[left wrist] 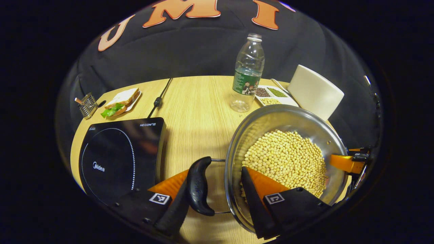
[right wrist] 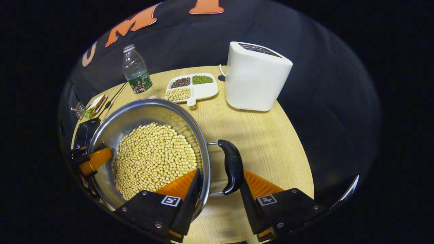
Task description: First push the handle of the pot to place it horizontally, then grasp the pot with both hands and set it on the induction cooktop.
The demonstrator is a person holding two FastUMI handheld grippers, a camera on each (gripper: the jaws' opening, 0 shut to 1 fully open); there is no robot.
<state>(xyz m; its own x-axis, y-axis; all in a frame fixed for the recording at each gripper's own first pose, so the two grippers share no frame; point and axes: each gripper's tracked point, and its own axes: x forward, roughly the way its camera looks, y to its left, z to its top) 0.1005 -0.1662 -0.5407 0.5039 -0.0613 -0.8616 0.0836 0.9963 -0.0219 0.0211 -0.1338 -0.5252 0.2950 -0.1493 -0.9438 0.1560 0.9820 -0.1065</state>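
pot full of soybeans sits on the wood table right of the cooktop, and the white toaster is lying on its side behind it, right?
Not quite. In the right gripper view the white toaster stands upright. The rest holds: the pot of soybeans sits on the wood table, right of the cooktop.

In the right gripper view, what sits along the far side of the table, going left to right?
Rack → sandwich → bottle → bean tray → white appliance.
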